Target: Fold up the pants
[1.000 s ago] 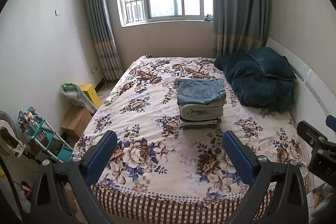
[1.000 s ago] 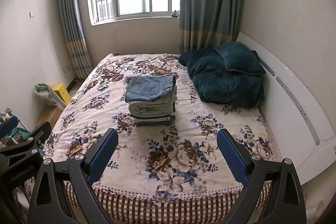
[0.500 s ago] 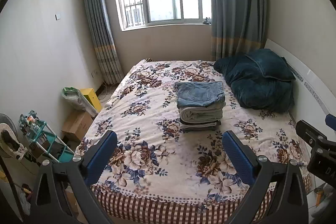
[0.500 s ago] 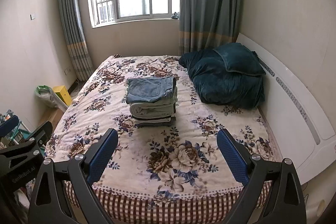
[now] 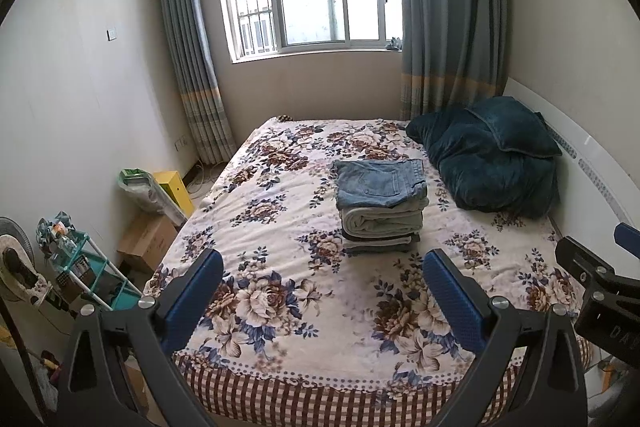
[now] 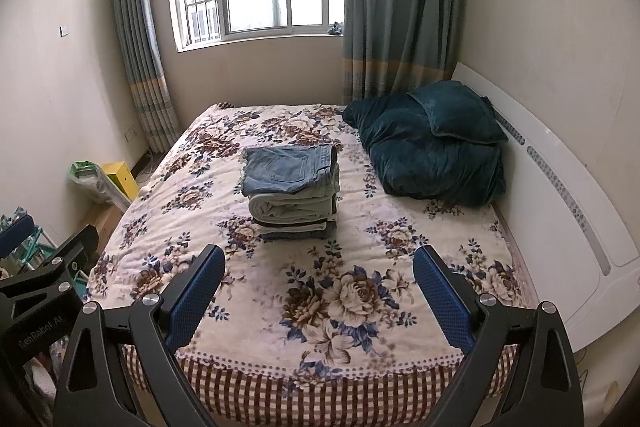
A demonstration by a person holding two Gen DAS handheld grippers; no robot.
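Beyond both pairs of jaws, on the floral bedspread (image 5: 280,259), sat a squared stack of folded pants (image 5: 380,205), blue denim uppermost with a stitched back pocket, pale and dark layers beneath. Left gripper (image 5: 320,291): jaws wide, holding nothing, blue dimpled pads (image 5: 450,291); its black body read "GenRobot.AI" in the right wrist view. Right gripper (image 6: 318,291): jaws wide, holding nothing. Right of the stack lay a plush teal quilt (image 6: 432,151) against a white headboard (image 6: 560,195).
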